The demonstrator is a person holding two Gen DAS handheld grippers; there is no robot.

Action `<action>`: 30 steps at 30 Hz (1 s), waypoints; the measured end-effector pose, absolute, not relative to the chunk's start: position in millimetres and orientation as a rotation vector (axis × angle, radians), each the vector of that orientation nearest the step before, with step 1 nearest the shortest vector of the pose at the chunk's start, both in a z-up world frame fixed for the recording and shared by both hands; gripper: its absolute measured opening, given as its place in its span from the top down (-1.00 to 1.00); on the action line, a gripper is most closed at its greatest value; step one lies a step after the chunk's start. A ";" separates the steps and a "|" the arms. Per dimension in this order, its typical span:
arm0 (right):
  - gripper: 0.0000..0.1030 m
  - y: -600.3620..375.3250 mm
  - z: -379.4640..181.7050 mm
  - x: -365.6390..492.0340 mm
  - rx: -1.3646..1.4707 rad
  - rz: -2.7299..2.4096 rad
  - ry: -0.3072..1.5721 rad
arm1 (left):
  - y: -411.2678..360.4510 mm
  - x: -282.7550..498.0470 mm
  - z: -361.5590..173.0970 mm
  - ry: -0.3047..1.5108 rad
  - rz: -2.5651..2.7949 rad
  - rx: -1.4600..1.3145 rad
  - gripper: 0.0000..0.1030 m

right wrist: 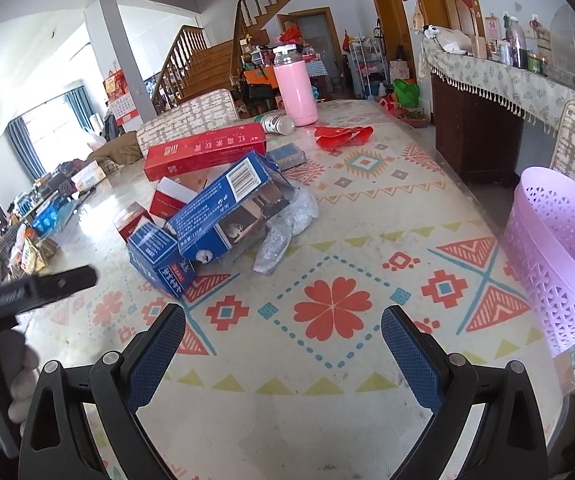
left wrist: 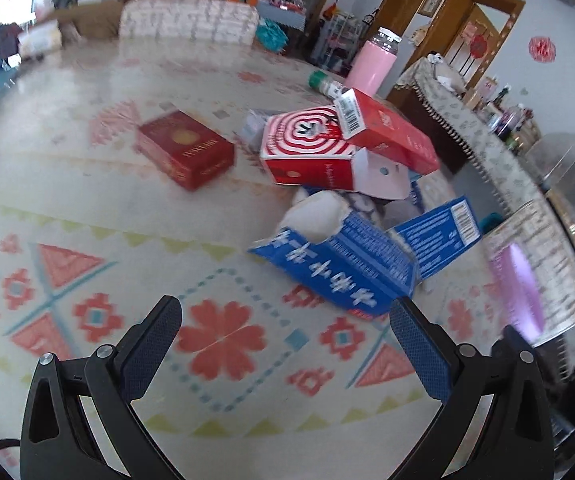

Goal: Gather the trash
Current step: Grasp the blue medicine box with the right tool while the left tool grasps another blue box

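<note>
A pile of empty cartons lies on the patterned tablecloth (right wrist: 327, 420): a torn blue carton (left wrist: 347, 264) (right wrist: 223, 212), a small blue box (right wrist: 159, 260), a red-and-white spiral box (left wrist: 307, 148), a long red box (left wrist: 383, 132) (right wrist: 207, 150), a dark red box (left wrist: 185, 148), clear plastic wrap (right wrist: 287, 224) and a red wrapper (right wrist: 341, 136). A purple basket (right wrist: 559, 264) stands at the table's right edge. My left gripper (left wrist: 285, 320) is open and empty just short of the torn blue carton. My right gripper (right wrist: 283, 328) is open and empty over bare cloth.
A pink flask (right wrist: 293, 90) (left wrist: 371, 64) and a lying white bottle (right wrist: 277, 124) sit at the far end. The left gripper's body (right wrist: 27, 288) shows at the left of the right wrist view. A sideboard (right wrist: 479, 120) stands to the right.
</note>
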State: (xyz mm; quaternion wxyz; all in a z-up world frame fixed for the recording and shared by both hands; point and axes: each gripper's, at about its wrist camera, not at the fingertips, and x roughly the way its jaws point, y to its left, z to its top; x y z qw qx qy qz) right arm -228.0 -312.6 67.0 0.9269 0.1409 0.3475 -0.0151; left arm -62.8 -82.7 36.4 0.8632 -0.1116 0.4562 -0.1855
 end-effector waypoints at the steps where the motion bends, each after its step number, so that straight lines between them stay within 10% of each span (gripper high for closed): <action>1: -0.95 -314.9 67.2 -226.7 0.298 -0.028 0.710 | -86.5 -55.5 34.0 0.965 -0.400 -0.256 -1.00; 9: -0.95 -332.5 68.8 -217.0 0.390 -0.002 0.695 | -109.1 -15.2 15.4 1.033 -0.433 -0.340 -0.97; 18: -0.95 -334.1 66.9 -180.6 0.481 0.070 0.744 | -129.7 -22.9 35.6 1.003 -0.564 -0.327 0.32; 23: -0.94 -326.8 68.8 -155.4 0.505 0.099 0.755 | -130.3 -23.6 35.7 1.007 -0.567 -0.315 0.28; 30: -0.76 -326.2 63.3 -122.0 0.482 0.087 0.806 | -105.8 -26.6 31.1 0.989 -0.520 -0.303 -0.32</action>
